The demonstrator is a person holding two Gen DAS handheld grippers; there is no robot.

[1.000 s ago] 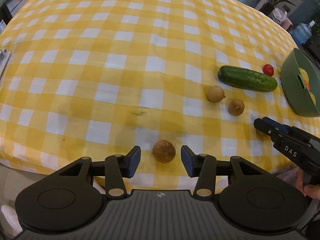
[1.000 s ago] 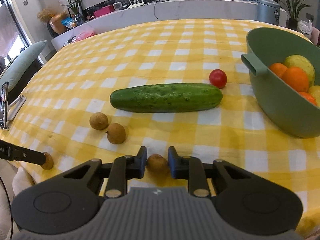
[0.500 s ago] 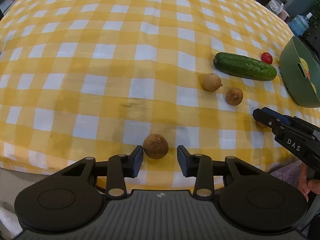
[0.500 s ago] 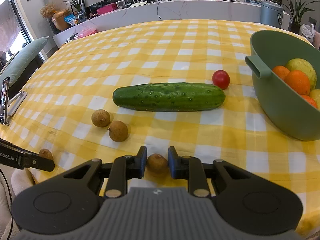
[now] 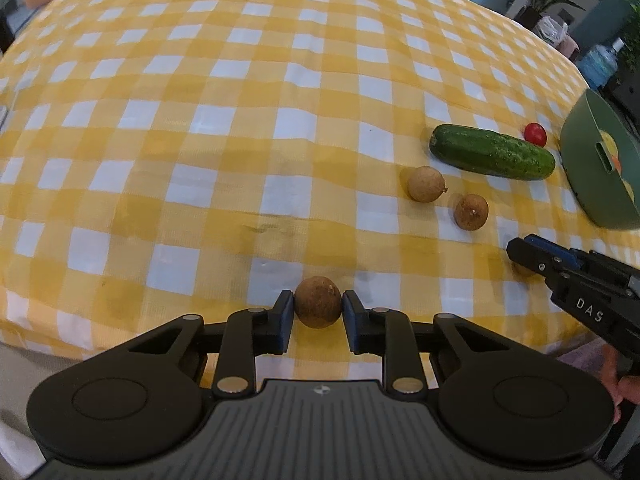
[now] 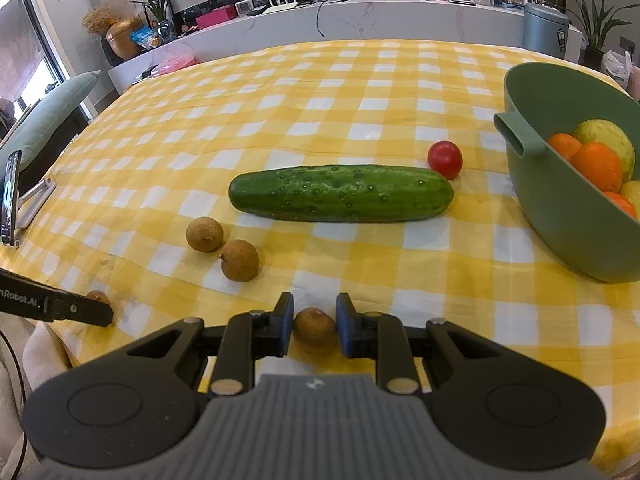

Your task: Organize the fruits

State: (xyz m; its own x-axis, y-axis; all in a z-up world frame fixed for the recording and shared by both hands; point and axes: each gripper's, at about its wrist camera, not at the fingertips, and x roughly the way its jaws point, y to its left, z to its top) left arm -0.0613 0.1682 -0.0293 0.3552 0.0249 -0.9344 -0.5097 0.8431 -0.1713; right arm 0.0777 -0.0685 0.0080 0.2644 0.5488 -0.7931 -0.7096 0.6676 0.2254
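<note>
My right tool [image 6: 314,326], clamped on a longan [image 6: 315,330] like my left tool [image 5: 318,312], sits nearer the green bowl [image 6: 560,208], rightward beyond the cucumber [image 6: 340,192].

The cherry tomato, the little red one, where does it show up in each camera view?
Left wrist view: cherry tomato far right, just past the cucumber's far end.
Right wrist view: cherry tomato right of centre, at the cucumber's right end.
Shared landmark: the green bowl beside it.
</note>
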